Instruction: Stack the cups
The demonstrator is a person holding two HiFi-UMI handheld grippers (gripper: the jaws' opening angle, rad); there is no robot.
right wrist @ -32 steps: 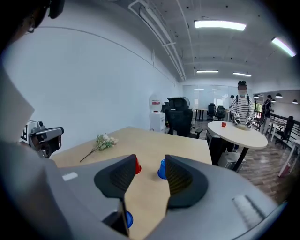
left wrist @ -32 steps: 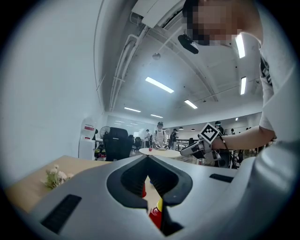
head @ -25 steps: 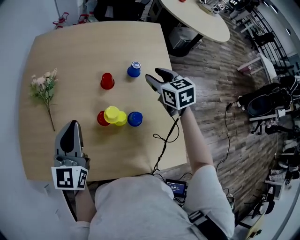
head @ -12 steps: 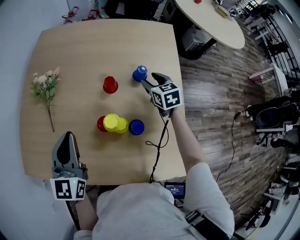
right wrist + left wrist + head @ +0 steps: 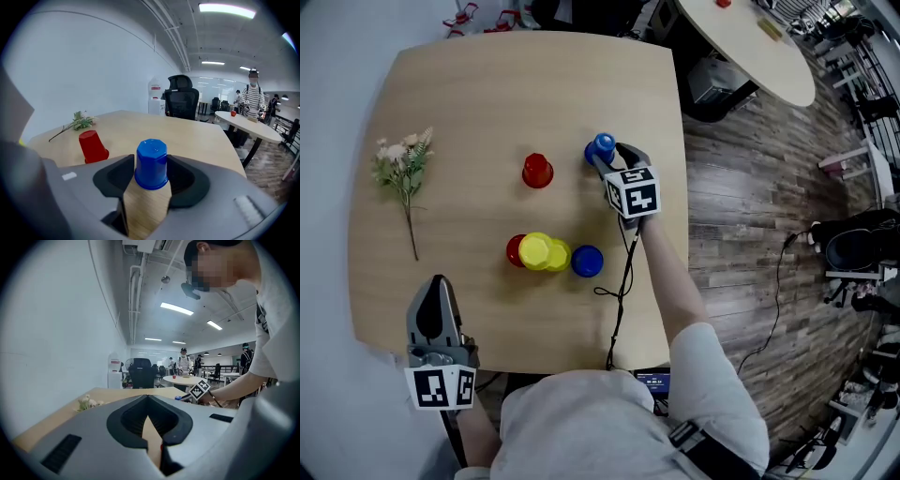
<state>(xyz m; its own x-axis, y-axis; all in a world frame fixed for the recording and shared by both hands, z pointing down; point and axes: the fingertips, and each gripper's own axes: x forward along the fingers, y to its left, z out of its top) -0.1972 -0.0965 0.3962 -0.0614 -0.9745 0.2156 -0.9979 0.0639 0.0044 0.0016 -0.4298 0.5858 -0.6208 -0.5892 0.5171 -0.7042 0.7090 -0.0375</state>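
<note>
On a light wooden desk with rounded corners [image 5: 487, 84], set over a dark wood-plank floor [image 5: 741, 187], small plastic cups stand upside down. A plain white wall [image 5: 93, 61] runs along one side of the room. A black office chair [image 5: 182, 103] and a round pale table [image 5: 750, 47] stand beyond the desk. A sprig of artificial flowers [image 5: 401, 169] lies near the desk's left edge in the head view.

A glossy blue cup with a faceted base [image 5: 151, 164] stands on the desk's far right part, between the right tongs [image 5: 610, 157]. Their jaws have just been opening and stand wide on either side of it, not clamped. A lone red cup [image 5: 537, 171] stands near it, apart. Closer to the person, a second red cup [image 5: 515, 250], a yellow cup [image 5: 542, 251] and a second blue cup [image 5: 587, 261] crowd together in a row; whether the yellow is one cup or two cannot be told. The left tongs [image 5: 439, 300] hang at the near left edge, closed on nothing.
</note>
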